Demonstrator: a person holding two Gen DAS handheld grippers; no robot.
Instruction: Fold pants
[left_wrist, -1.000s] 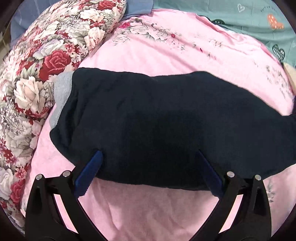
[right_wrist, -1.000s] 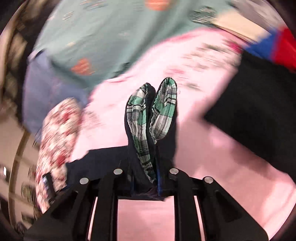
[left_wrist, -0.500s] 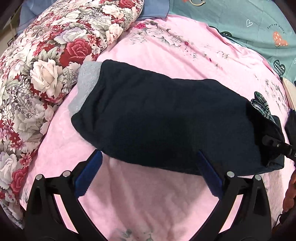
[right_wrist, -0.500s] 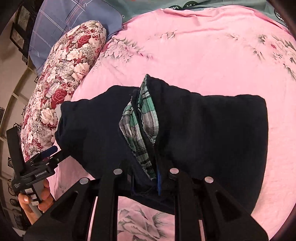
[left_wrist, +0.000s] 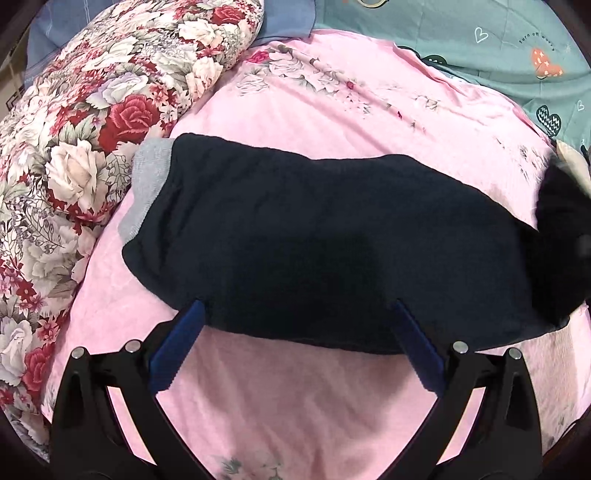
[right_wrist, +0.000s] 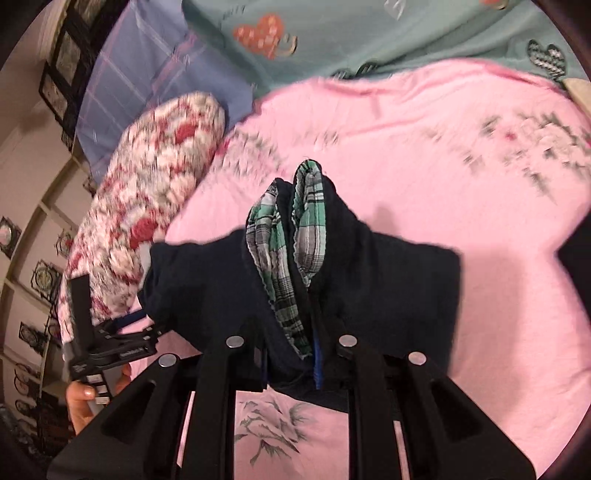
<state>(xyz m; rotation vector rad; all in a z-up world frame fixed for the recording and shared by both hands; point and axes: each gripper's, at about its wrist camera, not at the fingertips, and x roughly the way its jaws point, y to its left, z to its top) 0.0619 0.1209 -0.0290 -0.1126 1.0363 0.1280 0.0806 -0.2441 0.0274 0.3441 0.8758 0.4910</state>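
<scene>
Dark navy pants with a grey cuff lie across the pink bedspread. My left gripper is open, its blue pads at the near edge of the cloth with nothing pinched between them. In the right wrist view my right gripper is shut on the waistband end of the pants, whose green plaid lining bunches up between the fingers. That end is lifted off the bed. The left gripper, held by a hand, shows at the pants' far end.
A rolled floral quilt lies along the left of the bed. A teal sheet with hearts and a blue pillow sit at the back. Another dark garment lies at the right edge. Shelving stands beyond the bed at left.
My right gripper has swung and lifted the plaid-lined waistband end, its view blurring. My left gripper has moved closer to the pants' near edge, still open.
</scene>
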